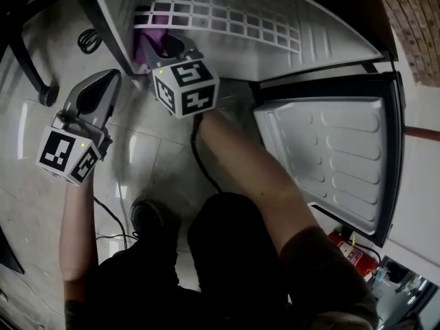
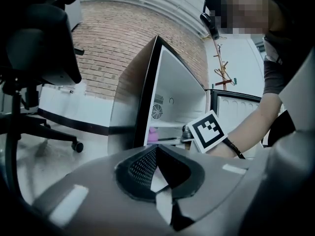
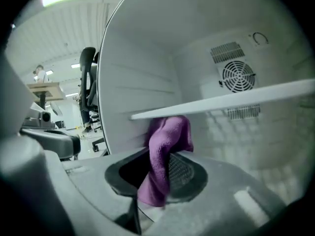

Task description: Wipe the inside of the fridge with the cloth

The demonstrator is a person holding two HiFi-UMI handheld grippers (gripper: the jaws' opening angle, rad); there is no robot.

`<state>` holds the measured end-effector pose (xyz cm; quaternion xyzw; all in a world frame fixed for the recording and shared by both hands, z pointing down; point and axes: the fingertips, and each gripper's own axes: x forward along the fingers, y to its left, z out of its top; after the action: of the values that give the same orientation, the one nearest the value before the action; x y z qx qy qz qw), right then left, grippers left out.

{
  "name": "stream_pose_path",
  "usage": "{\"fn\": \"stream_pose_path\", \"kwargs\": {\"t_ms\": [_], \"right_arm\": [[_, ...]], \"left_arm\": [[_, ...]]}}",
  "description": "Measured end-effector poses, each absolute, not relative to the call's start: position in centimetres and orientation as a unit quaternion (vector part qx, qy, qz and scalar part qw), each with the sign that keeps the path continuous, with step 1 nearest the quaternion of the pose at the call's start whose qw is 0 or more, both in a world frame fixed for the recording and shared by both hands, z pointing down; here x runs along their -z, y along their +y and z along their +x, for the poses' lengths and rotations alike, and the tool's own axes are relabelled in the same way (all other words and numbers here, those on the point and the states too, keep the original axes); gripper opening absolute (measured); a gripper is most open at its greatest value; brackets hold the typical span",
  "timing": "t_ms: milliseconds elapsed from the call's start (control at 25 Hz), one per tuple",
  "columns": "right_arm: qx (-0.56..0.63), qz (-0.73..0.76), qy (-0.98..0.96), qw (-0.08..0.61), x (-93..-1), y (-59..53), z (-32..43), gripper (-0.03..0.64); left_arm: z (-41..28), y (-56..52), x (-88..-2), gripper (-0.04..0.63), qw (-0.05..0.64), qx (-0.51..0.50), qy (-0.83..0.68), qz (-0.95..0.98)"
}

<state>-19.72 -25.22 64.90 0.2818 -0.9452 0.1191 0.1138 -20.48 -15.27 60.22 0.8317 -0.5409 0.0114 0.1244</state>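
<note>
Because the cloth point(image 3: 165, 141) must reach inside the fridge point(image 3: 142, 68), the right gripper point(image 3: 156, 181) holds it clamped there, while the left gripper point(image 2: 156, 149), closed and empty, hangs outside it.

Left claw point(image 1: 108, 79) and right claw point(image 1: 169, 45) are grey moulded shells with black mesh pads. Each carries a white cube with black square markers. A black cable point(image 1: 196, 148) trails off. Dark short sleeves point(image 1: 323, 253), black wristband point(image 2: 234, 148).
</note>
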Motion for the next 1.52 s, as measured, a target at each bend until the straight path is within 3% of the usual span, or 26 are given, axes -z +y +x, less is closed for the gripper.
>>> {"fn": "stream_pose_path", "kwargs": {"t_ms": [160, 360, 760, 1200, 1520], "right_arm": [[-0.120, 0.294, -0.938, 0.139, -66.8, -26.6, -21.1, 0.078], [-0.126, 0.291, -0.922, 0.221, -72.1, -27.0, -21.3, 0.078], [-0.099, 0.287, -0.896, 0.324, -75.6, -27.9, -17.6, 0.080], [-0.179, 0.468, -0.795, 0.342, -76.5, -32.7, -0.9, 0.080], [-0.231, 0.527, -0.752, 0.320, -75.4, -32.4, 3.1, 0.080]], "left_arm": [[-20.0, -15.5, -60.2, 0.017, 0.133, 0.007, -0.544, 0.828], [-18.0, -15.2, -61.6, 0.017, 0.150, -0.001, -0.522, 0.840], [-15.5, -15.8, -62.8, 0.017, 0.163, -0.008, -0.496, 0.853], [-8.0, -17.9, -63.7, 0.017, 0.156, -0.015, -0.418, 0.895], [-4.0, -18.6, -64.1, 0.017, 0.160, -0.010, -0.389, 0.907]]}}
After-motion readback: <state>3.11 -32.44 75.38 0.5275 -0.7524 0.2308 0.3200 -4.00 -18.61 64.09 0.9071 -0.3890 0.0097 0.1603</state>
